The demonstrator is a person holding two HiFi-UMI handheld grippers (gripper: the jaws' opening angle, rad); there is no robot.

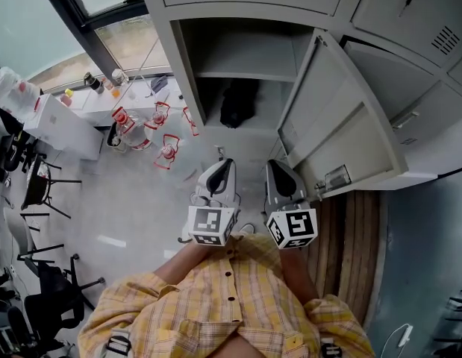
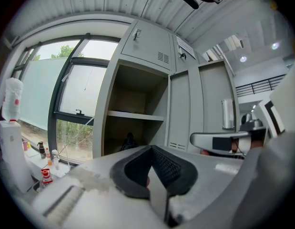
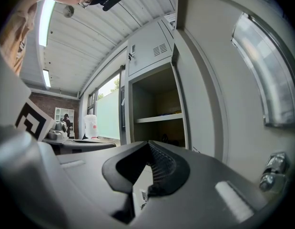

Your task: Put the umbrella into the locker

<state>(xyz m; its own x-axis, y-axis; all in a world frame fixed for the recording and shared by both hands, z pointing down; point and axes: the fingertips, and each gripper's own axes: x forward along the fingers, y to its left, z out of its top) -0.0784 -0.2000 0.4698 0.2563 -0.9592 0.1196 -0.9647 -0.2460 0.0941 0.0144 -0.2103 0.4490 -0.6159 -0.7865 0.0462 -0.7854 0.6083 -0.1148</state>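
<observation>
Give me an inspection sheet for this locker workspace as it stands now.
surface: pale floor in front of the open locker; its door is swung right.
job's things: black umbrella lies in the lower compartment, under the shelf.
clutter: red-labelled water bottles on the floor at left.
grippers: left gripper and right gripper both shut, empty, in front of the locker.
cables: nothing seen.
surroundings: window, white counter with small bottles, dark chairs at left.
</observation>
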